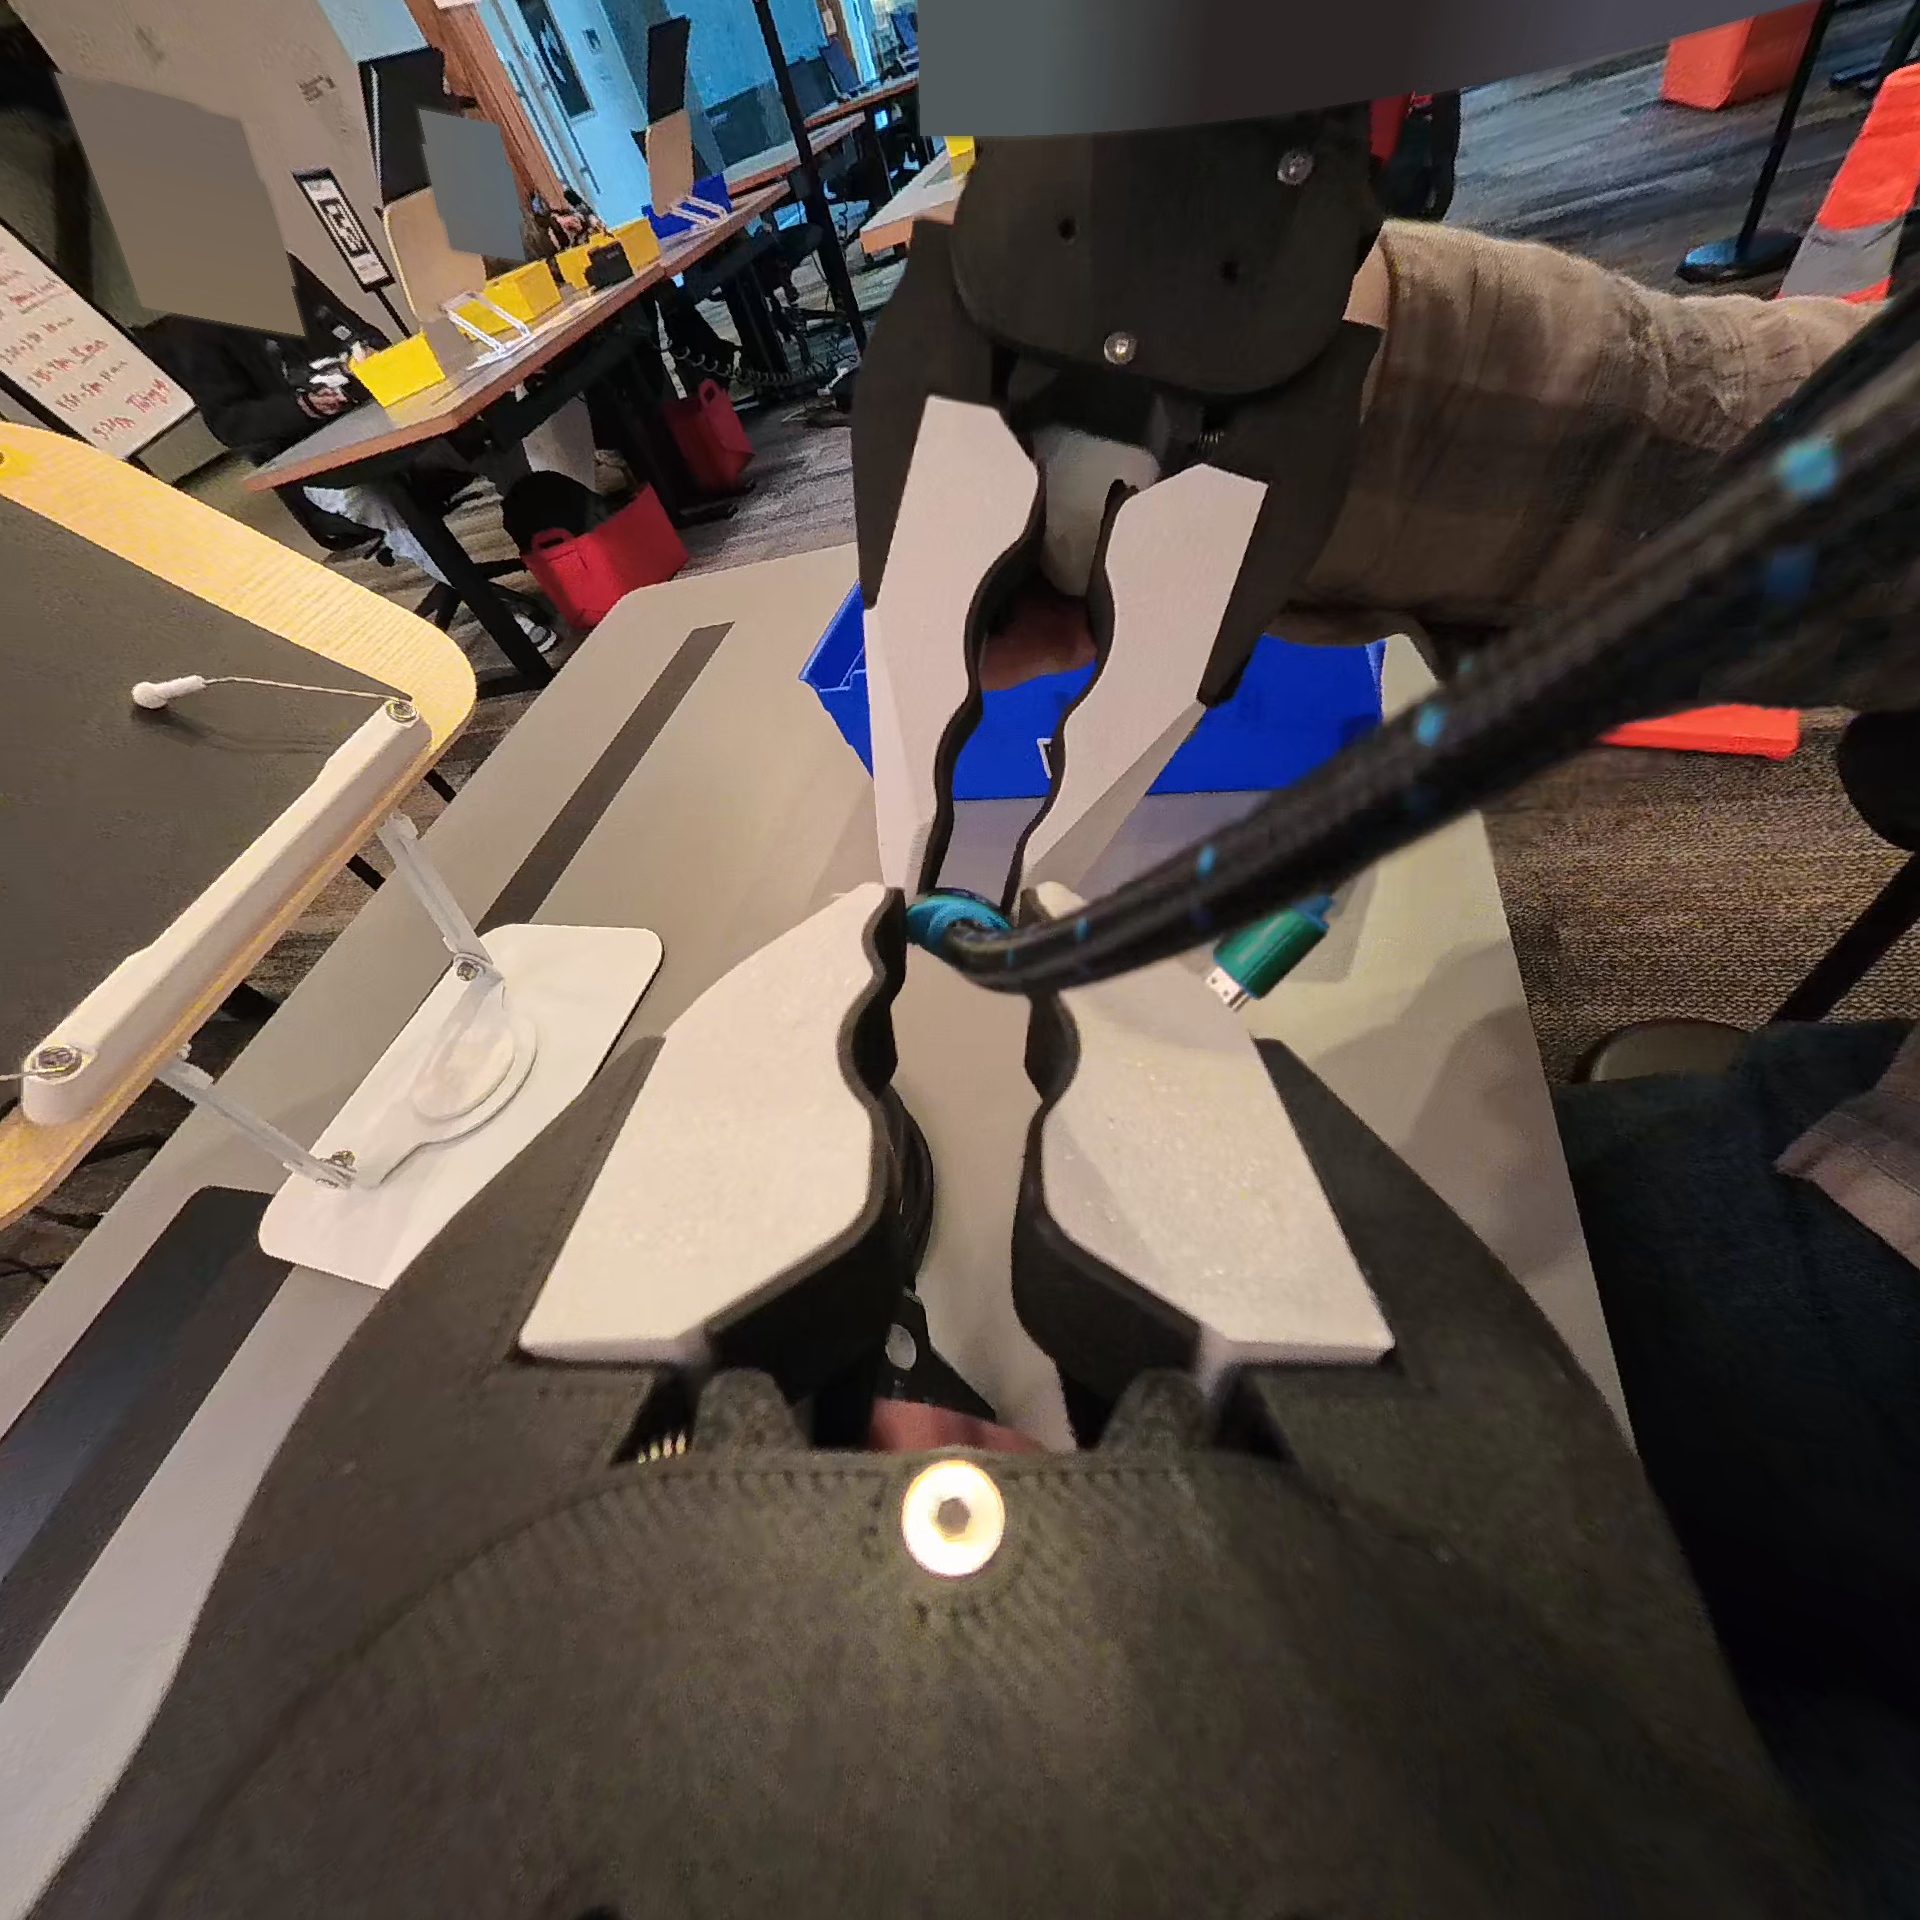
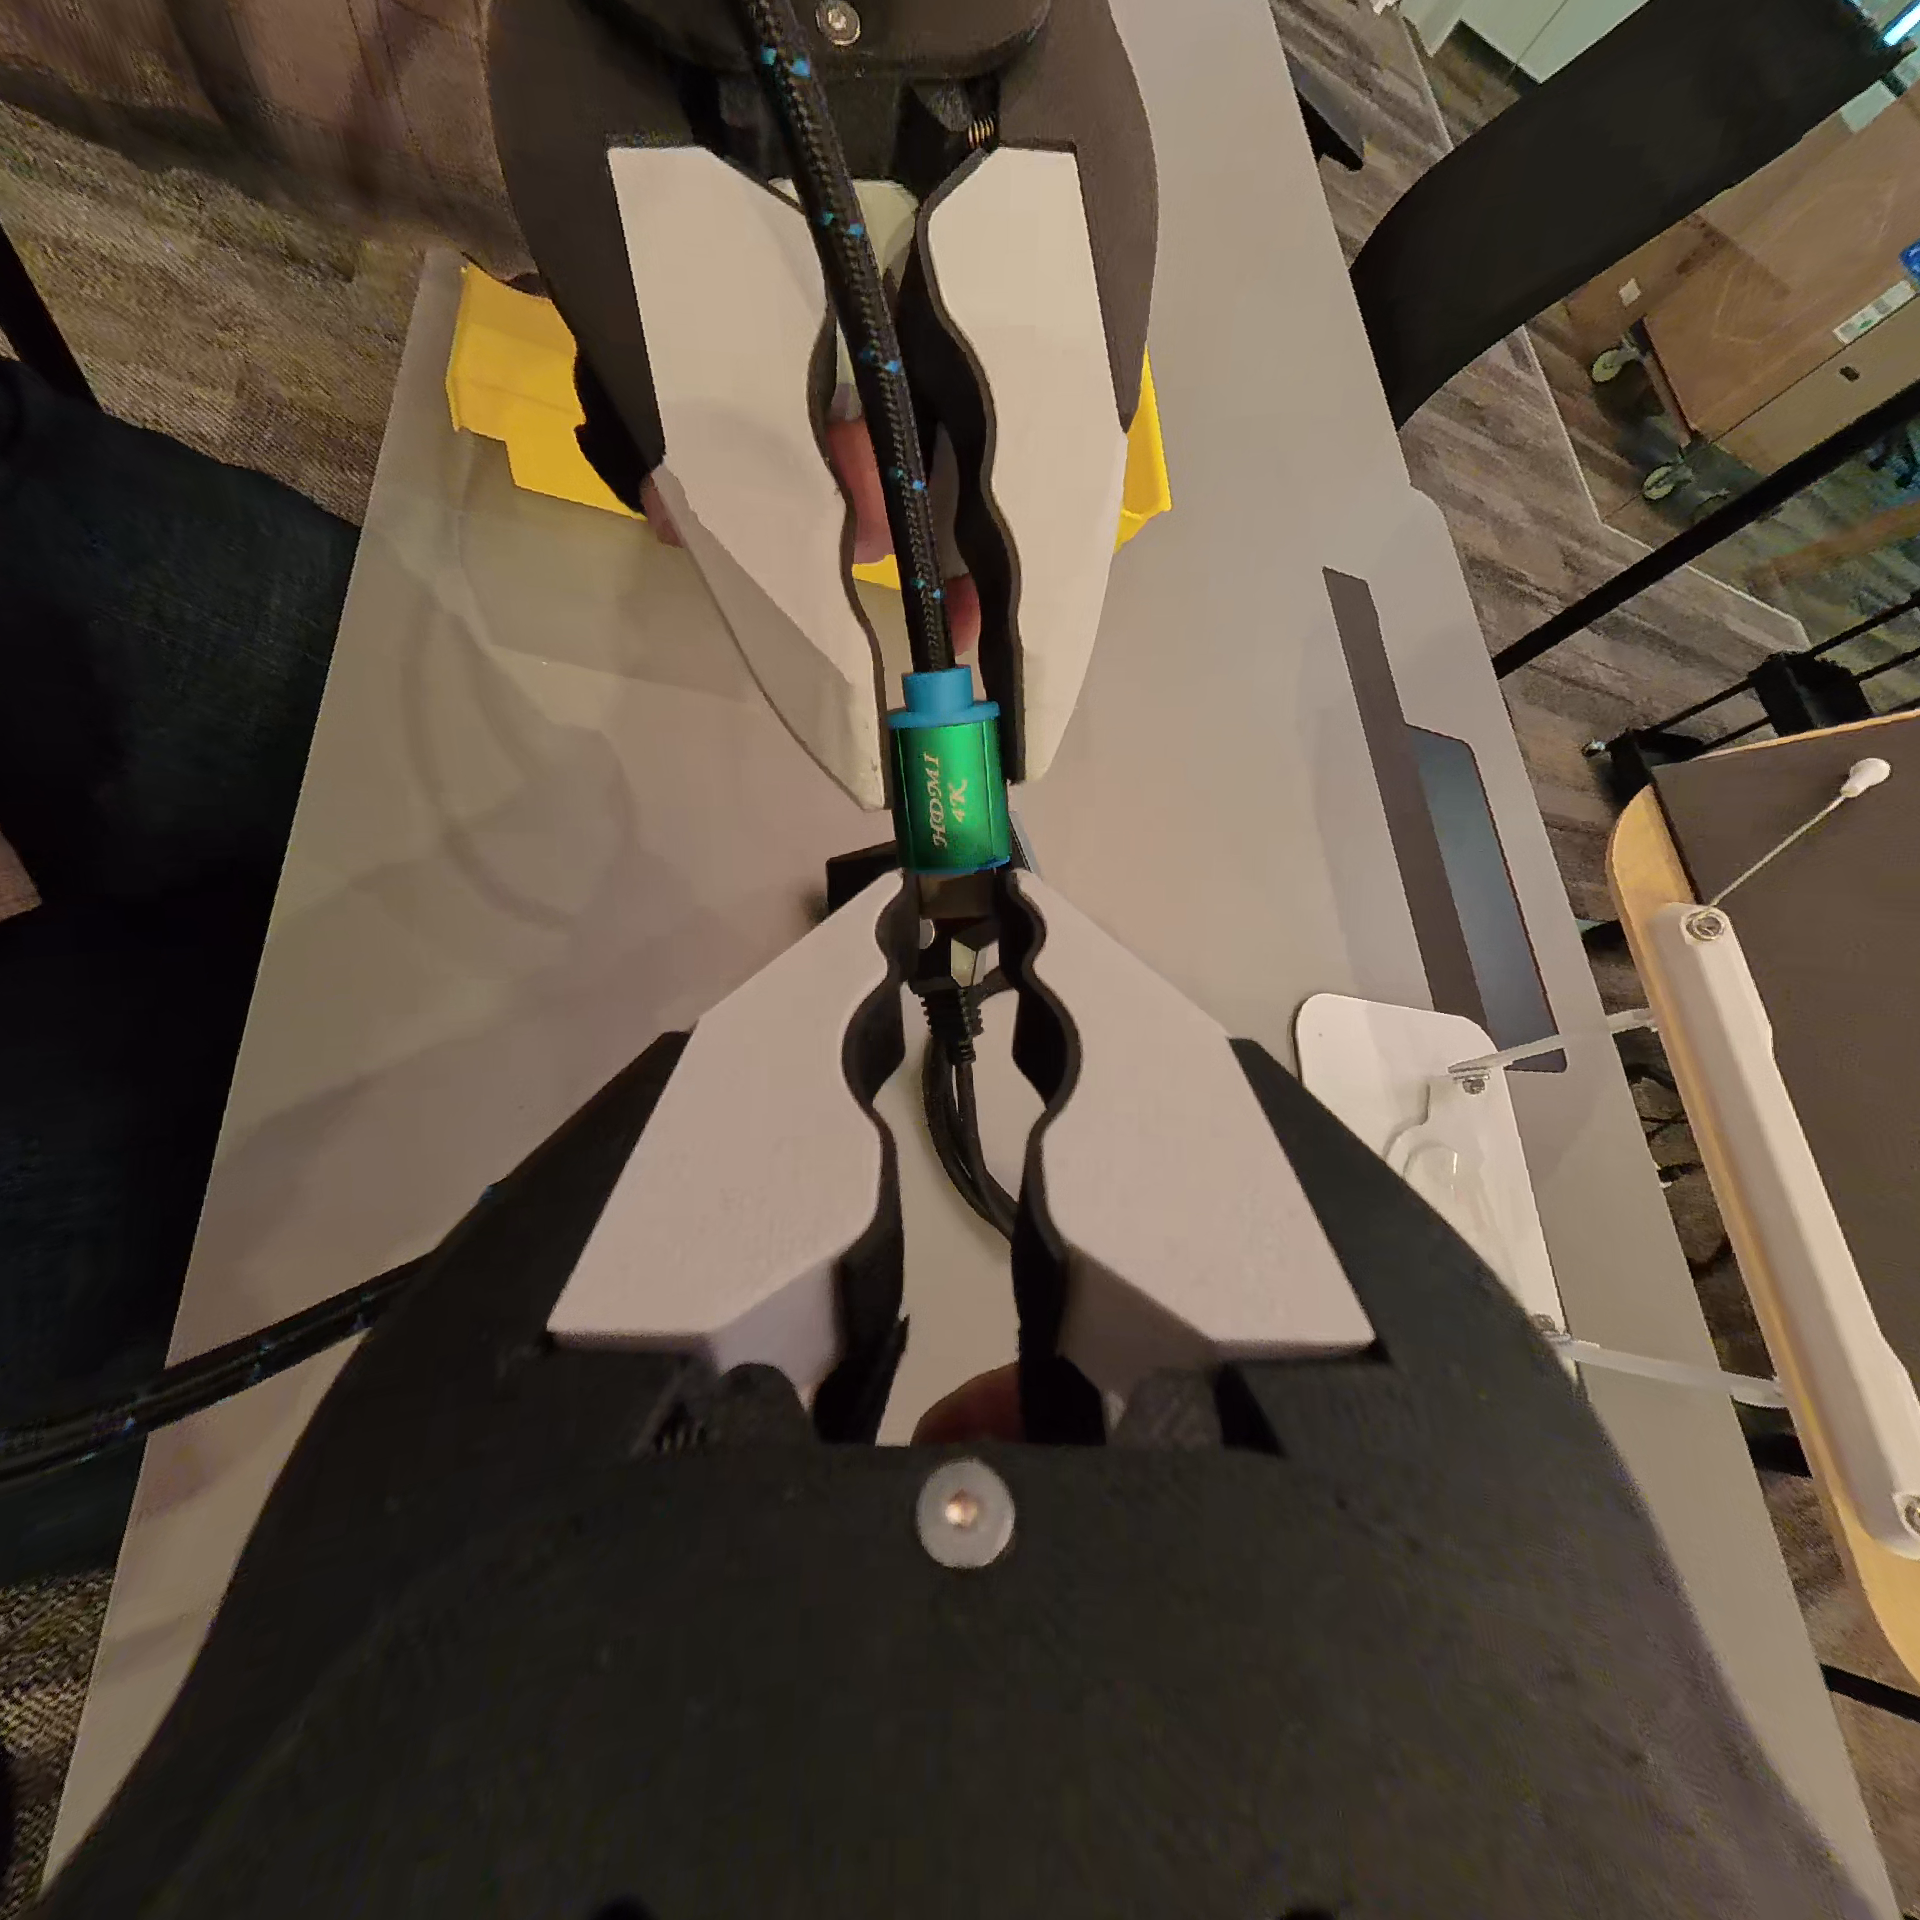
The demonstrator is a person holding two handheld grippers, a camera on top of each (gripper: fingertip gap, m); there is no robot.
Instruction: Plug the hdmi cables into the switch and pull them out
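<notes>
A green HDMI plug (image 2: pixel 945 779) with a blue collar ends a black braided cable (image 2: pixel 883 343). My left gripper (image 1: pixel 966 916) is shut on this plug; in its own view only the blue end (image 1: pixel 956 920) shows. In the right wrist view the left gripper (image 2: pixel 951 784) comes in from the top. My right gripper (image 2: pixel 951 891) faces it, shut on the small black switch (image 2: pixel 948 920), whose thin black cable (image 2: pixel 966 1132) trails back between the fingers. Plug and switch meet end to end. A second green plug (image 1: pixel 1262 951) lies on the grey table (image 1: pixel 727 779).
A blue bin (image 1: pixel 1288 727) stands behind the right gripper and a yellow bin (image 2: pixel 509 405) behind the left one. A white stand with a clear post (image 1: pixel 457 1060) sits on the table's side. A wood-edged black table (image 1: pixel 260 582) is beside it. Left and right tips are no more than a few centimetres apart.
</notes>
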